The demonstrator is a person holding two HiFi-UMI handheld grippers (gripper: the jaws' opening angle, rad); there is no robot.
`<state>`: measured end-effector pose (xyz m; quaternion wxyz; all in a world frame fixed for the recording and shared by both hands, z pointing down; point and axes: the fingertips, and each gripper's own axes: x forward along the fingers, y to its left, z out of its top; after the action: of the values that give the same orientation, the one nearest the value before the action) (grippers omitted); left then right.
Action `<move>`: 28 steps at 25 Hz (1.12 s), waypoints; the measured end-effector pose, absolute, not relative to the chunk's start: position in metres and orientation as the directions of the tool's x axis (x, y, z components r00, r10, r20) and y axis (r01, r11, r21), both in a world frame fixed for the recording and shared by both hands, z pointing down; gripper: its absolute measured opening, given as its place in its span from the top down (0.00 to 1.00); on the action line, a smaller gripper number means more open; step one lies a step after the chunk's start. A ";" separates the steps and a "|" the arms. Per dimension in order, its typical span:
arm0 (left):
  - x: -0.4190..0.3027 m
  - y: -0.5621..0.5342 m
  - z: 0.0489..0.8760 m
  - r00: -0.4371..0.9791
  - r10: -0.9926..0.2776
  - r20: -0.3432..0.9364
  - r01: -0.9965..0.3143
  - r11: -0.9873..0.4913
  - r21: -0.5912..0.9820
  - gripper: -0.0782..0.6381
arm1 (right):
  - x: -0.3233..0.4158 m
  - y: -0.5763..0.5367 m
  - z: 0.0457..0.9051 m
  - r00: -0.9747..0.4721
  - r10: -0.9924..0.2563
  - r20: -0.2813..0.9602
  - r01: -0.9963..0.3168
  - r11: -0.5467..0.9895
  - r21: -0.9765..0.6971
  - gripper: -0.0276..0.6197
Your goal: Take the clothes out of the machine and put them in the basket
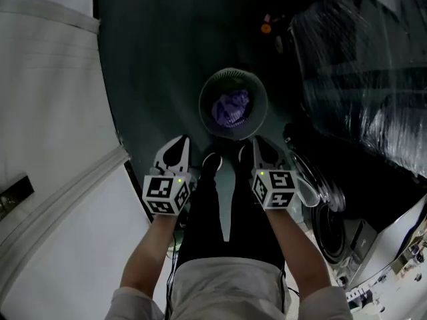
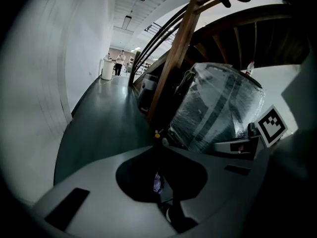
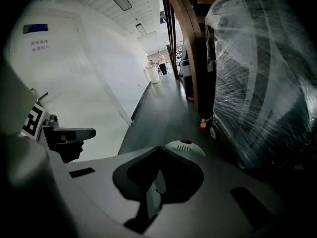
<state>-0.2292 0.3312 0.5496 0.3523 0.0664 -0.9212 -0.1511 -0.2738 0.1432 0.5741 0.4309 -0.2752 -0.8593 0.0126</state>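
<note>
A round pale basket (image 1: 208, 85) stands on the dark floor straight ahead of me, with a purple garment (image 1: 231, 108) lying in it. My left gripper (image 1: 184, 139) and right gripper (image 1: 254, 141) hang side by side just short of the basket, over my shoes. Both point down at it, their jaws meet at the tips, and nothing is held in either. In the right gripper view the basket's rim (image 3: 184, 147) shows just past the shut right gripper (image 3: 159, 148). In the left gripper view a scrap of the purple garment (image 2: 157, 182) shows through the gap behind the shut left gripper (image 2: 159, 145).
The washing machine (image 1: 337, 229) stands at the lower right with its round door (image 1: 312, 182) swung open beside my right gripper. A large plastic-wrapped bulk (image 1: 363, 72) fills the upper right. A white wall panel (image 1: 53, 112) runs along the left. A wooden stair post (image 2: 173, 58) rises ahead.
</note>
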 end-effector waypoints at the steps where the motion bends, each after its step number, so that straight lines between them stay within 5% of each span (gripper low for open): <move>1: -0.229 0.329 0.536 -0.754 -0.233 0.614 -0.033 0.947 0.319 0.87 | -0.272 0.141 0.561 -0.495 0.482 0.723 0.463 0.850 -0.250 0.95; 28: -0.225 0.284 0.222 -0.896 -0.408 0.175 -0.386 0.911 0.145 0.87 | -0.249 0.107 0.218 -0.858 0.446 0.254 0.427 0.895 -0.131 0.95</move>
<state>-0.2247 0.2844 0.2219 0.1014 0.2043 -0.9722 -0.0534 -0.2492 0.1066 0.2179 0.1400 -0.2265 -0.9633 0.0351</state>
